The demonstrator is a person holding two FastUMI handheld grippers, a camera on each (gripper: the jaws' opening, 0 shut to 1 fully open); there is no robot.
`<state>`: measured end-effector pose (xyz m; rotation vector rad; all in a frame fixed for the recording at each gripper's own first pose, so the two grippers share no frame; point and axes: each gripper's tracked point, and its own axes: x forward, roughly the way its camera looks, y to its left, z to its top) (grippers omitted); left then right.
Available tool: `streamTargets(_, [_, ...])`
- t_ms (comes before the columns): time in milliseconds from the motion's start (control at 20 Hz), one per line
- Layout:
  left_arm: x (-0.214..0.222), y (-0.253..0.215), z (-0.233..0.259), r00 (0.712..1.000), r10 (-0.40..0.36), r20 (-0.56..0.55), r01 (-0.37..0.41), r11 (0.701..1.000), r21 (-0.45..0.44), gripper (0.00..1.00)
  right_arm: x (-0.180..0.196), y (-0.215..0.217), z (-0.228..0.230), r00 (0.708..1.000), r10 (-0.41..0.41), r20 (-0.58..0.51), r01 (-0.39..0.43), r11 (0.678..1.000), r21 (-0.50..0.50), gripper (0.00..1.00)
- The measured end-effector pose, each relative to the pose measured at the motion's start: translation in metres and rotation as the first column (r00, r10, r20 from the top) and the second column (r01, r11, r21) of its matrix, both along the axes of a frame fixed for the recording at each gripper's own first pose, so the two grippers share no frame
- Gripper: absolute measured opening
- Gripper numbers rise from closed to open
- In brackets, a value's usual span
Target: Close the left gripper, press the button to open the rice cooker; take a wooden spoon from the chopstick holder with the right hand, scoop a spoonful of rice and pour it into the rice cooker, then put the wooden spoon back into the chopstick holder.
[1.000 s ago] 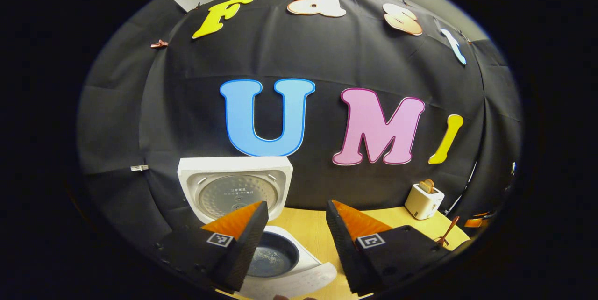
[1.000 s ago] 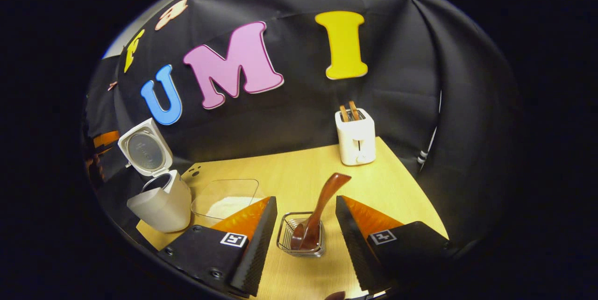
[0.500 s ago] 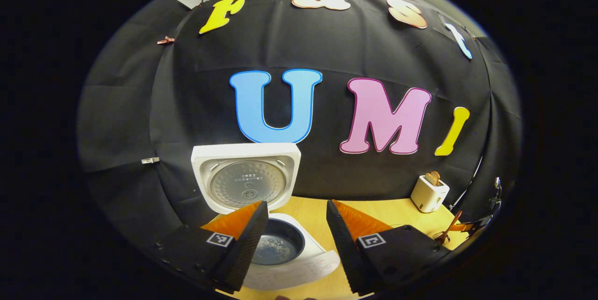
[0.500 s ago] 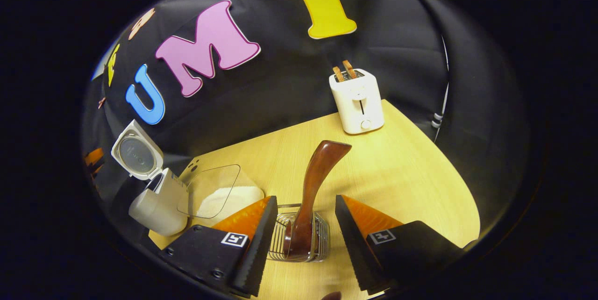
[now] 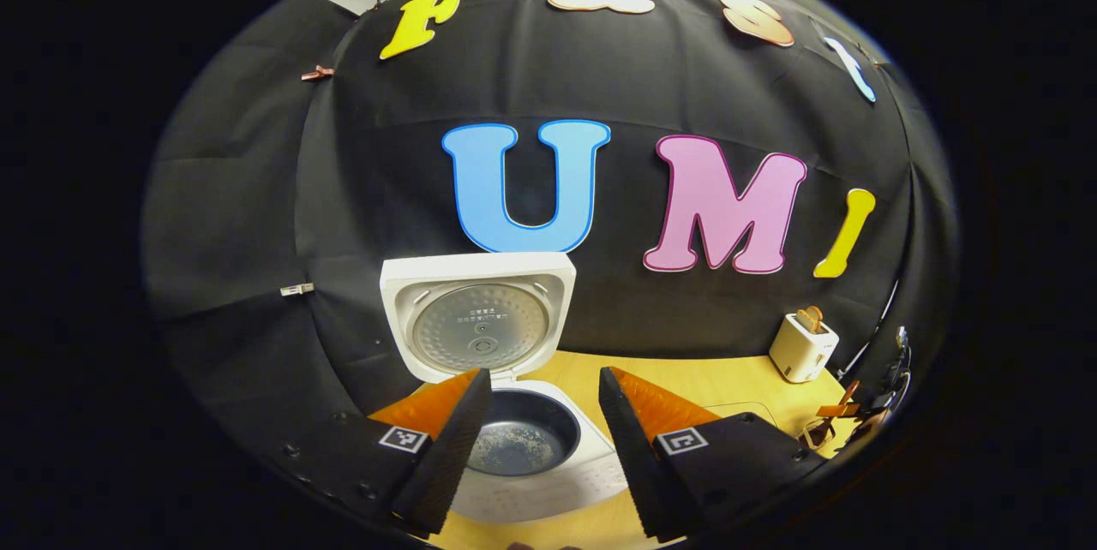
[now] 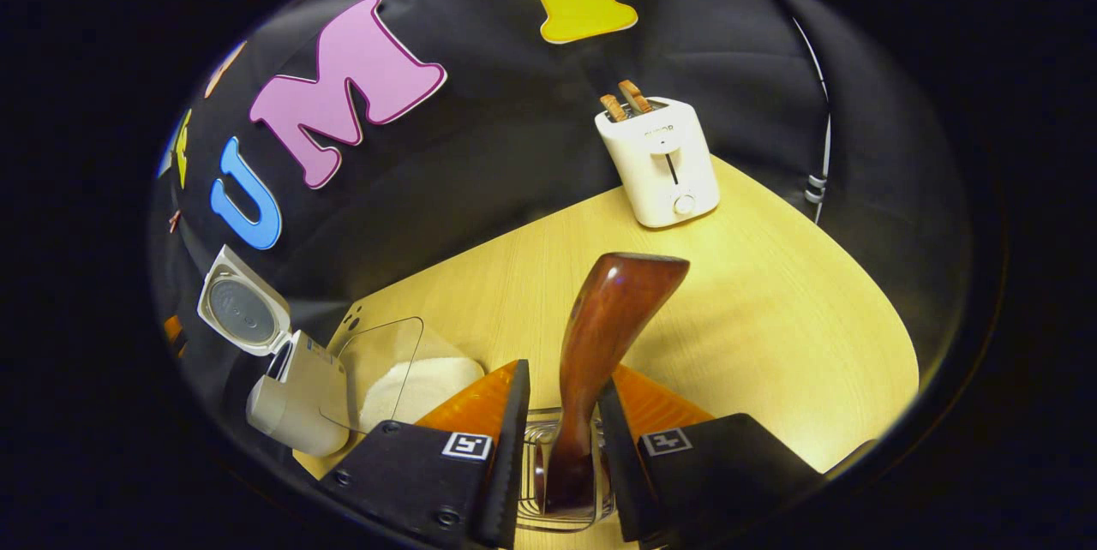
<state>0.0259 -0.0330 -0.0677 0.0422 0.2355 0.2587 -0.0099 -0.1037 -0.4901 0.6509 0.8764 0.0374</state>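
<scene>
In the left gripper view the white rice cooker (image 5: 548, 490) stands with its lid (image 5: 477, 319) raised and its dark inner pot (image 5: 523, 443) showing. My left gripper (image 5: 536, 409) hangs open just in front of and above the pot, holding nothing. In the right gripper view a brown wooden spoon (image 6: 613, 310) stands in the wire chopstick holder (image 6: 557, 499). My right gripper (image 6: 561, 379) has its fingers on either side of the handle. The right finger is at the wood and a narrow gap is left at the left finger. A clear rice container (image 6: 411, 370) sits beside the rice cooker (image 6: 296, 387).
A white toaster (image 6: 660, 160) with two slices in it stands at the back of the wooden table (image 6: 771, 327), also small at the right in the left gripper view as the toaster (image 5: 801, 347). The chopstick holder (image 5: 823, 428) sits near the table's right edge.
My right gripper has come down over the spoon and its fingers have narrowed around the handle. The left gripper has drawn back a little, still open; the cooker sits more centred in its view.
</scene>
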Motion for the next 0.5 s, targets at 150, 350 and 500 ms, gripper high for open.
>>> streamTargets(150, [0.002,0.002,0.0,1.0,0.0,-0.002,0.0,1.0,-0.005,0.82,0.0,-0.005,-0.006,1.0,-0.022,-0.015,0.021,1.0,-0.016,0.29])
streamTargets(350, [0.003,0.004,-0.001,1.0,-0.004,0.002,0.004,1.0,-0.01,0.82,-0.003,-0.009,0.009,0.999,-0.034,0.032,0.035,0.999,-0.032,0.2])
streamTargets(500, [0.003,0.006,-0.005,1.0,-0.001,0.001,0.001,1.0,-0.019,0.82,-0.012,-0.008,0.02,0.998,0.007,0.062,-0.002,0.997,-0.082,0.2])
